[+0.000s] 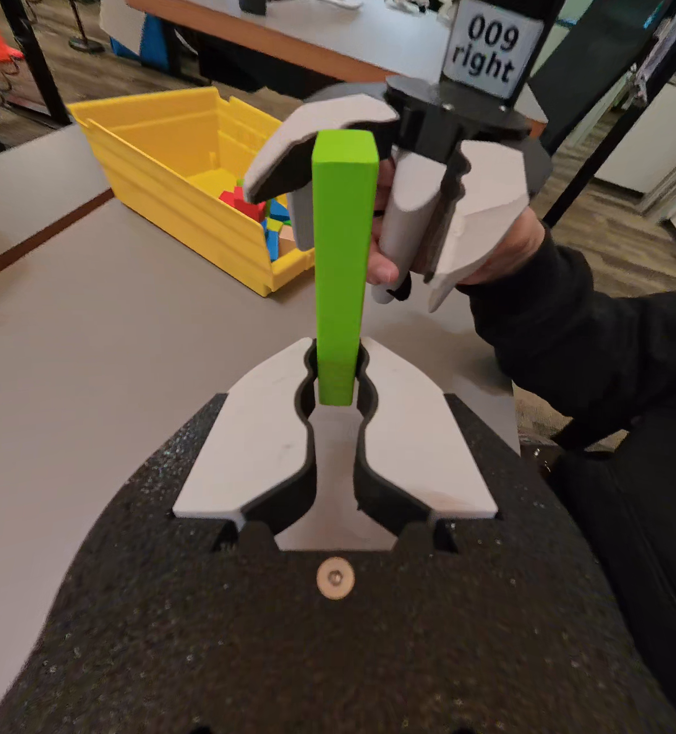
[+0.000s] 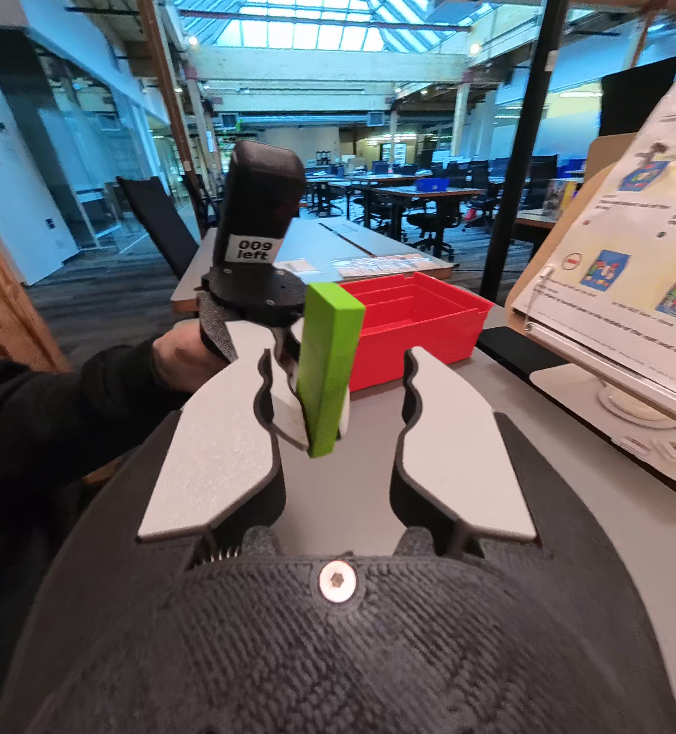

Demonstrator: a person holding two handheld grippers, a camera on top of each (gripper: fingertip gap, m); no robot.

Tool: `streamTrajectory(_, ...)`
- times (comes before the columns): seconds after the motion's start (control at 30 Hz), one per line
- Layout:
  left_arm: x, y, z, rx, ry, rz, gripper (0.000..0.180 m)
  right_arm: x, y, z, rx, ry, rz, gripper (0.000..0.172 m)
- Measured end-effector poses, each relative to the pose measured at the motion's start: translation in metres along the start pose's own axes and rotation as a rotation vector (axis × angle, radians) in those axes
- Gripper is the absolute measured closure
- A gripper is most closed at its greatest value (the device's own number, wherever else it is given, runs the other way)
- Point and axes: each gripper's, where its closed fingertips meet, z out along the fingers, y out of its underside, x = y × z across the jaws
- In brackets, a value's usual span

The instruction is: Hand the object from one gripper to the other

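My left gripper (image 1: 337, 369) pinches the lower end of the green block (image 1: 344, 246), upright at frame centre. My right gripper (image 2: 338, 391) gapes around it, fingers apart, not touching.

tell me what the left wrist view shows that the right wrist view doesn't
Only the left wrist view shows the yellow bin of coloured blocks and the right hand.

Only the right wrist view shows the empty red bin, the instruction sheet on a stand, and the left hand.

Both show the green block clamped in the left tongs, with the right tongs open around it.
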Motion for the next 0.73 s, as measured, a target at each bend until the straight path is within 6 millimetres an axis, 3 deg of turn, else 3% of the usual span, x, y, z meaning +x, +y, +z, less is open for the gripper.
streamTrajectory(0.17, 0.012, 0.011, 0.011, -0.042, 0.018, 0.019, 0.164, -0.015, 0.005, 0.007, -0.017, -0.096, -0.029, 0.130)
streamTrajectory(0.2, 0.012, 0.013, 0.011, -0.037, 0.009, 0.018, 0.164, -0.017, 0.009, 0.009, -0.039, -0.108, -0.036, 0.144)
streamTrajectory(0.37, 0.005, 0.013, 0.006, 0.067, -0.015, -0.053, 0.157, -0.019, 0.009, 0.013, -0.009, -0.128, 0.041, 0.154)
streamTrajectory(0.5, -0.016, 0.018, -0.006, 0.128, -0.175, -0.052, 0.154, 0.005, 0.010, 0.003, -0.039, 0.022, -0.023, 0.155)
streamTrajectory(0.6, -0.024, 0.023, -0.016, 0.133, -0.236, -0.049, 0.153, 0.050, 0.002, -0.036, -0.032, 0.272, -0.081, 0.155)
streamTrajectory(0.73, -0.026, 0.036, -0.016, 0.062, -0.251, -0.045, 0.153, 0.120, -0.002, -0.130, 0.024, 0.659, -0.077, 0.155)
